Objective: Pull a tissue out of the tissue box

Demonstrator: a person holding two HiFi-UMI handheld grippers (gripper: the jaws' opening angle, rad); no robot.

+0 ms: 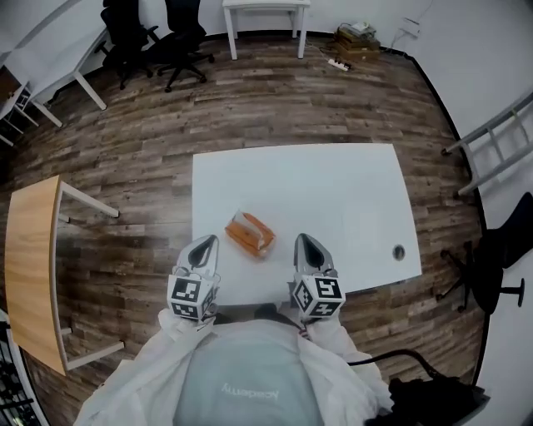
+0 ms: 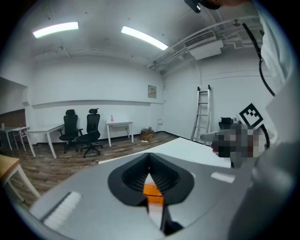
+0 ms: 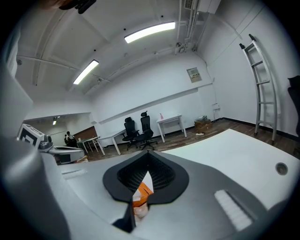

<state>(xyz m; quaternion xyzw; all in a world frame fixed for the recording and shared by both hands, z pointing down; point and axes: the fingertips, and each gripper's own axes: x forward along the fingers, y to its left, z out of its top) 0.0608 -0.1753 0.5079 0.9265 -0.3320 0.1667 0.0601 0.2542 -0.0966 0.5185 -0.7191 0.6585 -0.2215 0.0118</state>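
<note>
Hovering over the near edge of the white rectangular table (image 1: 333,179), both handheld grippers flank the task object, neither touching it. The orange rectangular tissue box (image 1: 250,234) lies flat on the tabletop toward the table's 6 o'clock edge, turned diagonally, with pale material showing at its 4 o'clock end. No tissue is clear of it that I can make out.

The left gripper (image 1: 206,242) sits at 8 o'clock of the box, close beside it, with its black jaws pressed together and nothing pinched. In the left gripper view the tips (image 2: 149,157) meet, and the orange box (image 2: 152,190) shows through the slit below them. The right gripper (image 1: 305,240) sits at 4 o'clock of the box, a bit further off, jaws also pressed together and empty. In the right gripper view its tips (image 3: 147,157) meet, with the box (image 3: 140,192) visible beyond.

White sleeves (image 1: 133,383) run back from both grippers.

Also in the scene:
- Round grey grommet (image 1: 398,251) in the tabletop, at 3 o'clock of the right gripper.
- Light wooden side table (image 1: 32,266) at 9 o'clock.
- Two black office chairs (image 1: 158,33) at 11 o'clock.
- Small white desk (image 1: 265,7) at 12 o'clock.
- Grey metal ladder (image 1: 500,141) at 2 o'clock.
- The floor is dark wood planks (image 1: 141,166).
</note>
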